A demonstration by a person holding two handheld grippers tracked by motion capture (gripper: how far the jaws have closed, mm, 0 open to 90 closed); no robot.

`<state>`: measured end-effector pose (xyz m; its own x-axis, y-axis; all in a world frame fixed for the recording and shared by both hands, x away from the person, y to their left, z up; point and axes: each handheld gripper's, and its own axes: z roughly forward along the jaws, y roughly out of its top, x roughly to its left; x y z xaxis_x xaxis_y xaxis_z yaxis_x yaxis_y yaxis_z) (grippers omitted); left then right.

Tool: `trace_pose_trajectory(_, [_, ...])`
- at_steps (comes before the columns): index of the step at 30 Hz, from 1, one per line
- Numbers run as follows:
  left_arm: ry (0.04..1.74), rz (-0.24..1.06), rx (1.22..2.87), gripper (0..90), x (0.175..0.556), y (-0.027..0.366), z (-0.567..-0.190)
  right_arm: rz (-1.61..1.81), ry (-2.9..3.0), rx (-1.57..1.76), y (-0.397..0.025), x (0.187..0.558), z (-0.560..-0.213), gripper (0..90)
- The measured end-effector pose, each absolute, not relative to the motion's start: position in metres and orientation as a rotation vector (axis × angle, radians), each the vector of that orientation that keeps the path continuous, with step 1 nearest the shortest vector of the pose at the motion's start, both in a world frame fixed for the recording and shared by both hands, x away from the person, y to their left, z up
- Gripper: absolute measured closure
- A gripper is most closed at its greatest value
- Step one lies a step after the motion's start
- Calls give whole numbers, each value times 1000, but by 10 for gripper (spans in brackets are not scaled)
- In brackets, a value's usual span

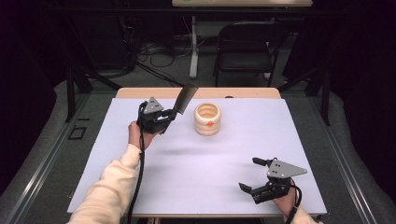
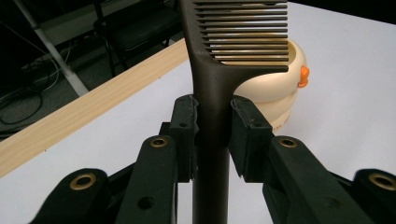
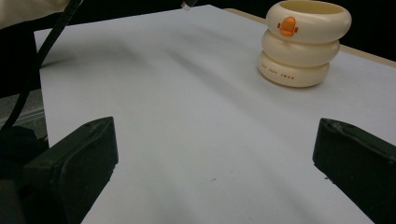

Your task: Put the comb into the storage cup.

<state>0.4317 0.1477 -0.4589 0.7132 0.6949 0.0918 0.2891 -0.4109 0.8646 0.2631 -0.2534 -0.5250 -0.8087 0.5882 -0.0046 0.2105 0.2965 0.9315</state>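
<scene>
My left gripper (image 1: 169,115) is raised above the left half of the white table, shut on the handle of a dark comb (image 1: 185,99). The comb (image 2: 212,88) stands between the jaws with its teeth pointing toward a cream ringed cup (image 2: 280,86). That cup (image 1: 208,119) with an orange beak mark stands upright at the table's middle back, just right of the comb's toothed end. My right gripper (image 1: 252,173) rests low near the front right edge, open, with nothing between its jaws. The cup (image 3: 303,42) stands far ahead of it.
The white table top (image 1: 205,172) has a wooden strip (image 1: 140,92) along its far edge. Behind the table stand a black folding chair (image 1: 245,46) and a desk leg with cables on the floor. A black cable (image 1: 138,177) trails along the left sleeve.
</scene>
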Motion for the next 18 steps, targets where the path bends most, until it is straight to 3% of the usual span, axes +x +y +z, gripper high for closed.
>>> trace_pose_trajectory(18, [760, 572, 1948, 722, 440, 144, -446, 1522, 2231, 724, -253, 263, -525, 0])
